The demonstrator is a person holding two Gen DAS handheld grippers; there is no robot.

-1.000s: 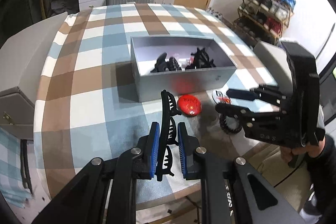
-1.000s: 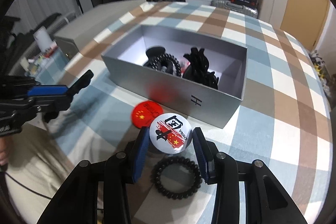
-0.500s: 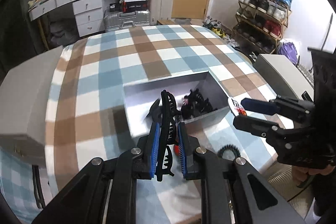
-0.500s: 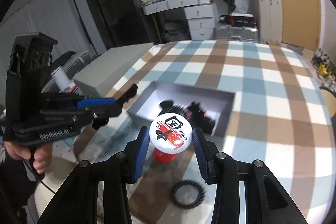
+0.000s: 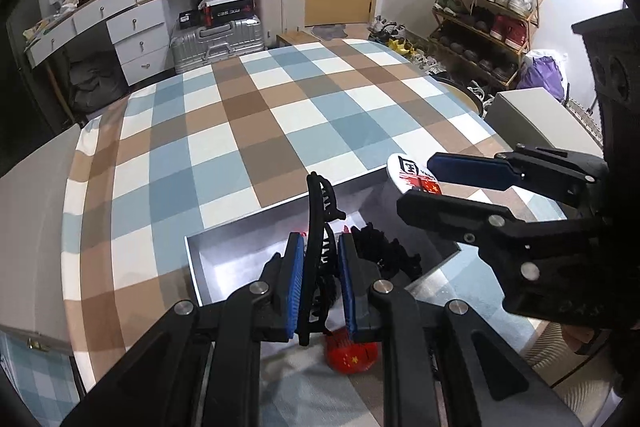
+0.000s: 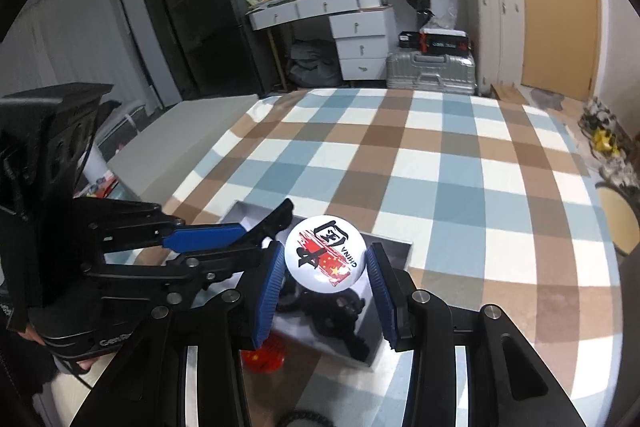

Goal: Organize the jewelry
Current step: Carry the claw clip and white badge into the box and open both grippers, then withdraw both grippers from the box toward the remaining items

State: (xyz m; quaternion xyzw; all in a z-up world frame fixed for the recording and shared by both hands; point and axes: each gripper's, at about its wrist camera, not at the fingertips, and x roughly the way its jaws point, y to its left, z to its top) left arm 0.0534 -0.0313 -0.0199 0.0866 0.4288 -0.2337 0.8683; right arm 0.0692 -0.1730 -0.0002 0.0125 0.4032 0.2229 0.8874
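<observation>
My left gripper (image 5: 320, 241) is shut on a black hair claw clip (image 5: 318, 211), held upright above the open grey box (image 5: 224, 255). Black hair accessories (image 5: 384, 251) lie inside the box. My right gripper (image 6: 324, 279) is shut on a round white badge (image 6: 324, 255) with red and black print, over the box's (image 6: 394, 255) far side. In the left wrist view the right gripper (image 5: 416, 183) reaches in from the right with the white badge (image 5: 406, 169). The left gripper (image 6: 278, 227) shows left of the badge. A red badge (image 5: 352, 355) (image 6: 266, 353) lies on the table before the box.
The plaid tablecloth (image 5: 280, 115) covers the table beyond the box. A grey lid (image 6: 180, 143) rests at the table's left edge. A black coil hair tie (image 6: 304, 419) lies near the front edge. Suitcases, a desk and a shoe rack (image 5: 484, 19) stand behind.
Both grippers have risen and moved forward with their loads, from in front of the box to above it. The box and red badge now sit lower in both views.
</observation>
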